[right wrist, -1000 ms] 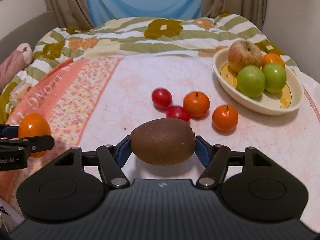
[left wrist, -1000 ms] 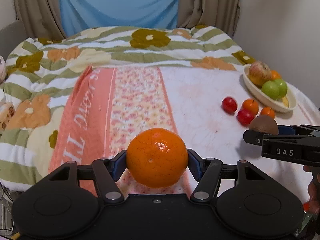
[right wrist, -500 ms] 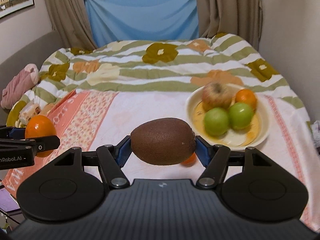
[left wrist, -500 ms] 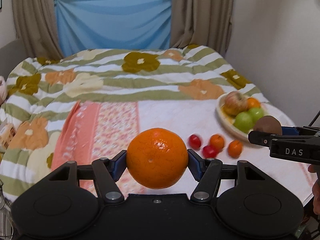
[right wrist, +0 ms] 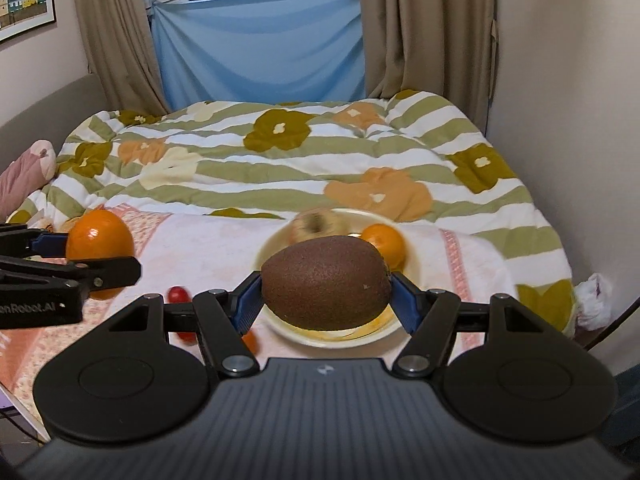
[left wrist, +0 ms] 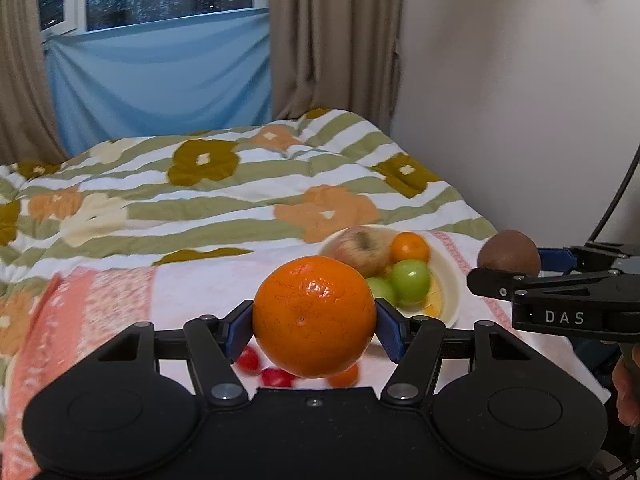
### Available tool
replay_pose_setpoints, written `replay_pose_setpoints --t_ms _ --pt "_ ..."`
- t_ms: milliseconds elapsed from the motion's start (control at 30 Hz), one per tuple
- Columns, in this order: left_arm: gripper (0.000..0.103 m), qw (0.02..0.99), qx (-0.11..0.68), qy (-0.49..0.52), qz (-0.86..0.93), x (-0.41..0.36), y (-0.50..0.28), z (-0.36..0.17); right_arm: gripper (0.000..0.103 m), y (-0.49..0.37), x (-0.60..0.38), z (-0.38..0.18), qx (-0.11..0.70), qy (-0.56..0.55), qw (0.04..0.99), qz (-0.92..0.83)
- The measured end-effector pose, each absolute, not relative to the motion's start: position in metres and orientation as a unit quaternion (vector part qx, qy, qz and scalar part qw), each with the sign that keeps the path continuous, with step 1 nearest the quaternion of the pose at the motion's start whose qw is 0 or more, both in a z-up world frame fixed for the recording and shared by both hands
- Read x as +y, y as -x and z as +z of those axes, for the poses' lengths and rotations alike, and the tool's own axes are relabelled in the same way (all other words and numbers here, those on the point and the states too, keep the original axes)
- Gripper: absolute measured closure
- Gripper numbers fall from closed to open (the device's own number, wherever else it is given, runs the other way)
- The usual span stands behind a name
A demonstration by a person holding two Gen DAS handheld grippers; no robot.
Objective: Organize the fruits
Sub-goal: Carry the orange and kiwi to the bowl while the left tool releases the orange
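Observation:
My left gripper (left wrist: pixel 314 326) is shut on a large orange (left wrist: pixel 314 316) and holds it in the air above the bed. My right gripper (right wrist: pixel 326 300) is shut on a brown kiwi (right wrist: pixel 326 282), also in the air. The cream bowl (left wrist: pixel 446 280) lies on the bed ahead with an apple (left wrist: pixel 362 250), a small orange (left wrist: pixel 409 246) and two green apples (left wrist: pixel 410 282). The kiwi partly hides the bowl (right wrist: pixel 272 248) in the right wrist view. Small red tomatoes (left wrist: pixel 248 360) and a small orange (left wrist: pixel 344 376) lie on the cloth before the bowl.
The bed has a floral striped quilt (right wrist: pixel 280 148) and a pink patterned cloth (left wrist: pixel 100 300). A wall (left wrist: pixel 520 100) stands close on the right. Curtains and a blue sheet (right wrist: pixel 260 48) hang behind the bed. A pink pillow (right wrist: pixel 24 172) lies at the left.
Both grippers have risen and drawn back with their fruit, so the bowl and loose fruit now sit lower and farther off. Both holds are unchanged.

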State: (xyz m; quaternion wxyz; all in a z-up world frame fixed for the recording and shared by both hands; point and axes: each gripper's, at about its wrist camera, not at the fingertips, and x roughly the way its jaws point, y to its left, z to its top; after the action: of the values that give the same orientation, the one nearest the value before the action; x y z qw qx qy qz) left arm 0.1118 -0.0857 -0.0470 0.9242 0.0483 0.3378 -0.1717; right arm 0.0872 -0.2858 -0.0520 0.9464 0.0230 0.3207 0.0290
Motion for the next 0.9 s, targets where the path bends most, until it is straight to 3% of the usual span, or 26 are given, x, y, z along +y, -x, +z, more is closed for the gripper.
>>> replay_pose_setpoints --t_ms 400,900 --pt "0.036 0.912 0.361 -0.063 -0.185 -0.176 -0.152 -0.086 0.022 -0.136 -0.361 -0.077 0.341 -0.019 0.939 0.049" --pt "0.036 0.893 0.391 -0.143 -0.17 -0.234 -0.164 -0.147 0.022 -0.175 -0.392 -0.113 0.371 -0.028 0.925 0.084"
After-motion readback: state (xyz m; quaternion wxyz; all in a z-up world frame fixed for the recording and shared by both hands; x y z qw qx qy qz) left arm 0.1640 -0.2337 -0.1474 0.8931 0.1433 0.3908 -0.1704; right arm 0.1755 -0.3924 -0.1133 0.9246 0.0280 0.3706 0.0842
